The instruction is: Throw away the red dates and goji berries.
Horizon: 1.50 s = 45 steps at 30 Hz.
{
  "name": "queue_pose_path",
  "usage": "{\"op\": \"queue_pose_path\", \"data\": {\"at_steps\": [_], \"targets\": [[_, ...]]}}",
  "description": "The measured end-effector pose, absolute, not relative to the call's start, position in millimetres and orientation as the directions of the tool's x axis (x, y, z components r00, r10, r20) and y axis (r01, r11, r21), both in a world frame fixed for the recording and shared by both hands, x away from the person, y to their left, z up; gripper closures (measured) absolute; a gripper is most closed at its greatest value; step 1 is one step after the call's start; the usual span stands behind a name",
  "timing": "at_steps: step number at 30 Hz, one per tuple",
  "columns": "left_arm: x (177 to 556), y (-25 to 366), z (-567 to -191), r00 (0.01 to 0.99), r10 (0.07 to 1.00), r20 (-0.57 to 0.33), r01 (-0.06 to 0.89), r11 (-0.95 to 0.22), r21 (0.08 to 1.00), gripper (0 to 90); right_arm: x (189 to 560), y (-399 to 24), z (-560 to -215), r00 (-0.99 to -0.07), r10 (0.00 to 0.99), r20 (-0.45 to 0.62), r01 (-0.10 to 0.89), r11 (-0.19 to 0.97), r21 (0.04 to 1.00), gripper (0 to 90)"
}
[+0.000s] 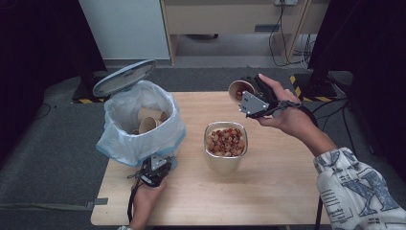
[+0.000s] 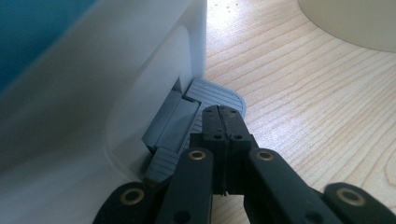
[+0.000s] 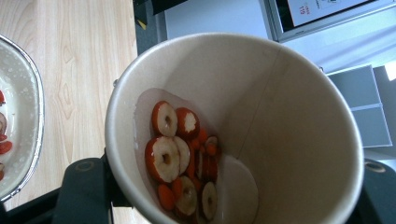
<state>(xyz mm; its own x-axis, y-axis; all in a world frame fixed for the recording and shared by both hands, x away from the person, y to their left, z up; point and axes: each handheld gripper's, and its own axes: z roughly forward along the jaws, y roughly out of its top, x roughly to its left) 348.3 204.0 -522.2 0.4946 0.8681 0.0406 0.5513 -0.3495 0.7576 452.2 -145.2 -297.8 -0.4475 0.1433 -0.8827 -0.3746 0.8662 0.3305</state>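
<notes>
A small white pedal bin (image 1: 139, 129) with a plastic liner stands at the table's left, its lid (image 1: 123, 76) raised. Empty paper cups (image 1: 148, 122) lie inside. My left gripper (image 1: 155, 171) is shut, with nothing between its jaws, and its tip (image 2: 224, 116) rests on the grey pedal (image 2: 219, 93) at the foot of the bin (image 2: 93, 93). My right gripper (image 1: 249, 93) is shut on a paper cup (image 1: 239, 88), held tilted above the table's far side. The cup (image 3: 280, 116) holds red fruit slices (image 3: 177, 154) in a little liquid, with the right gripper (image 3: 233, 196) around its base.
A cream metal-rimmed pot (image 1: 226, 160) full of red fruit slices (image 1: 226, 140) stands mid-table, between both hands; its rim (image 3: 37, 116) is at the left of the right gripper view. Bare wood (image 1: 268, 191) lies in front. Cables and stands crowd the floor beyond.
</notes>
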Motion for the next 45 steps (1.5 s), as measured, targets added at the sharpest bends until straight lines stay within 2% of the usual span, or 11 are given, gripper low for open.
{"op": "queue_pose_path", "data": {"at_steps": [10, 12, 21, 40, 45], "targets": [[348.7, 204.6, -521.9, 0.498, 0.866, 0.051, 0.547, -0.359, 0.757, 89.4, 451.8, -145.1, -291.3, -0.441, 0.143, -0.886, -0.374, 0.868, 0.327, 31.6], [348.1, 203.4, -522.7, 0.493, 0.869, 0.026, 0.557, -0.339, 0.758, 89.4, 451.0, -144.3, -289.9, -0.429, 0.133, -0.894, -0.375, 0.873, 0.31, 31.5], [348.1, 203.5, -522.4, 0.494, 0.869, 0.03, 0.556, -0.342, 0.757, 89.4, 449.4, -140.3, -287.1, -0.404, 0.1, -0.909, -0.387, 0.882, 0.268, 31.6], [348.1, 203.4, -522.3, 0.494, 0.869, 0.032, 0.556, -0.344, 0.756, 89.4, 446.4, -142.2, -281.1, -0.386, 0.102, -0.917, -0.39, 0.883, 0.263, 31.8], [348.1, 203.3, -522.3, 0.494, 0.869, 0.031, 0.557, -0.344, 0.756, 89.4, 443.8, -140.1, -282.3, -0.371, 0.069, -0.926, -0.398, 0.889, 0.225, 31.8]]}}
